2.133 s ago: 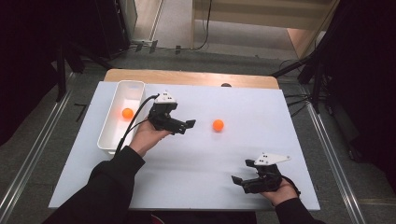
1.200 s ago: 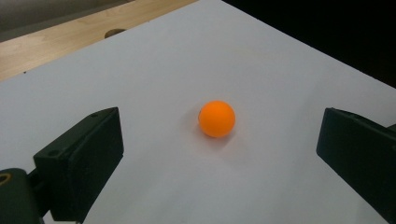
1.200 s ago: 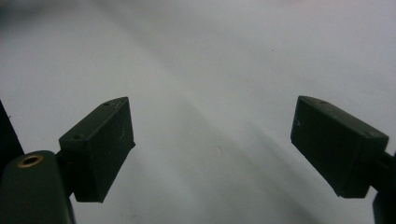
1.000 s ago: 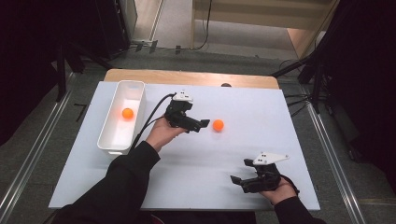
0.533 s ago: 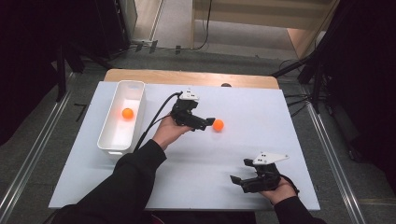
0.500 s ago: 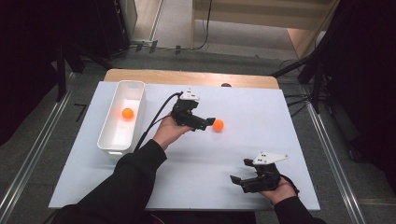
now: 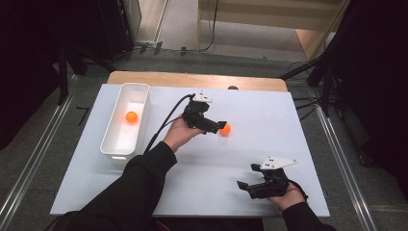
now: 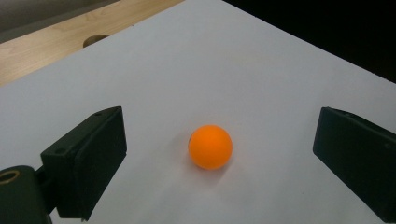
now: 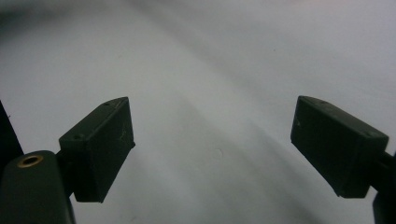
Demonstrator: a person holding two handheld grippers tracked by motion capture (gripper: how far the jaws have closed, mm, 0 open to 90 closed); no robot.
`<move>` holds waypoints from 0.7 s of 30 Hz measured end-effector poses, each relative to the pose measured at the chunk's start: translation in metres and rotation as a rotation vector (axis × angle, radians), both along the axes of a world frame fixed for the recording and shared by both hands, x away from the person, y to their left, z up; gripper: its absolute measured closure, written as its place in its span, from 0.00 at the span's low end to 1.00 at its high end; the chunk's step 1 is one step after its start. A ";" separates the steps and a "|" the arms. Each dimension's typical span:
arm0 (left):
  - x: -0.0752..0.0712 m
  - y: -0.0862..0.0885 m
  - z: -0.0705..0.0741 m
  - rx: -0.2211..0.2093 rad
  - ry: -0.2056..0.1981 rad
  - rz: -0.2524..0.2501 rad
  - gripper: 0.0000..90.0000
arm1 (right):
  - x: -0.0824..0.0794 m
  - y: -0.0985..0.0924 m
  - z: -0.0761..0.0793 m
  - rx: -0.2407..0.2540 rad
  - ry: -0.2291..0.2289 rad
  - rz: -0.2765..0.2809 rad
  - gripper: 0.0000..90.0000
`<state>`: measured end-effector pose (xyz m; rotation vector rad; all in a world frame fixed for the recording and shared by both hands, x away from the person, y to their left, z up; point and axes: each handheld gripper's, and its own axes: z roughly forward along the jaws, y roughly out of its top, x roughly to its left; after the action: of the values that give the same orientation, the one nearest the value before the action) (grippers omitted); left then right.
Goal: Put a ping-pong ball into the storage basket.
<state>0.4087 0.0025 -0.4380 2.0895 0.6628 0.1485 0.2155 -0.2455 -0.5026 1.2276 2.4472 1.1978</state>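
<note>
An orange ball (image 7: 224, 129) lies on the white table top (image 7: 269, 120) near its middle. My left gripper (image 7: 217, 126) is open and its tips reach the ball's left side. In the left gripper view the ball (image 8: 210, 146) sits on the surface between the two spread jaws, touching neither. A second orange ball (image 7: 131, 116) rests inside the white bin (image 7: 115, 144) at the left. My right gripper (image 7: 245, 186) is open near the table's front right edge, and the right gripper view shows bare white surface between its jaws.
A wooden strip (image 7: 159, 78) with a round hole (image 7: 233, 88) runs along the table's far edge. The left gripper's black cable (image 7: 163, 126) trails across the table toward the bin. Dark floor and stands surround the table.
My left gripper has travelled from beside the bin rightward to the loose ball, which now lies between its open jaws. The right gripper has stayed put.
</note>
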 end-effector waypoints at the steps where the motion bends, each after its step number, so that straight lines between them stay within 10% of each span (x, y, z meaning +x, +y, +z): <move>1: 0.000 -0.001 -0.001 -0.002 -0.001 0.004 0.03 | 0.000 0.000 0.000 -0.001 0.003 -0.002 0.13; 21: 0.006 -0.027 -0.016 0.005 0.009 -0.005 0.03 | 0.000 0.000 0.000 0.001 -0.003 -0.002 0.13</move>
<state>0.4147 -0.0248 -0.4544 2.0979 0.6637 0.1382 0.2151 -0.2453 -0.5021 1.2268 2.4431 1.1999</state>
